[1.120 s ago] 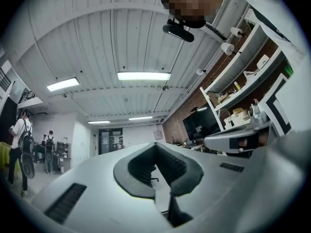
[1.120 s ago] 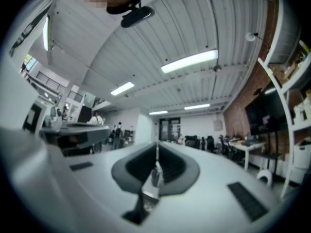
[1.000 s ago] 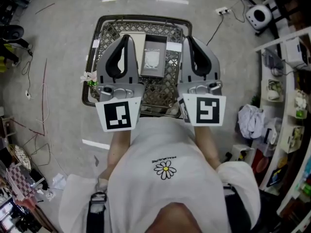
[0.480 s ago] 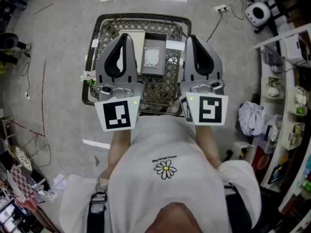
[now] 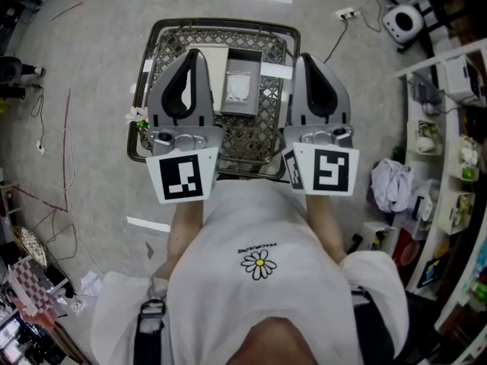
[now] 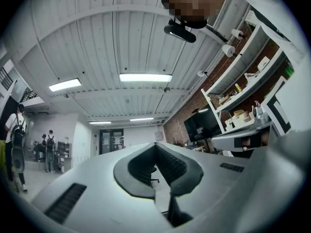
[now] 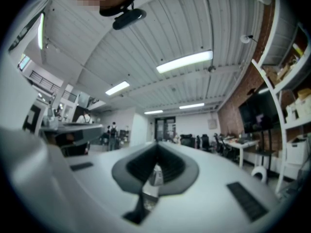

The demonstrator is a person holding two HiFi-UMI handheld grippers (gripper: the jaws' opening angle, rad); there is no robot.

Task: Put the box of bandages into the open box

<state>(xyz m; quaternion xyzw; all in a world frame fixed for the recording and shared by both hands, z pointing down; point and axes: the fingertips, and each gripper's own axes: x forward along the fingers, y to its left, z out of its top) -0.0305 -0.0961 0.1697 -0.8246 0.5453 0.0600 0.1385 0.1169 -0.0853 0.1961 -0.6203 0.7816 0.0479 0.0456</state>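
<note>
Head view looks down on the left claw (image 5: 196,55) and right claw (image 5: 307,58), held side by side above a wire basket (image 5: 221,26) on the floor (image 5: 84,90). Between them in the basket lies the grey open box (image 5: 243,56) with a pale packet (image 5: 237,88) inside (too small to read as bandages or not), a cream panel (image 5: 212,63) just beside it. Both claws are closed tip to tip, the left one empty

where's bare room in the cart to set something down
Bare mesh lies in the wire basket on the near side of the grey box, between the left gripper and right gripper. The far middle is crowded: grey box beside cream box.
</note>
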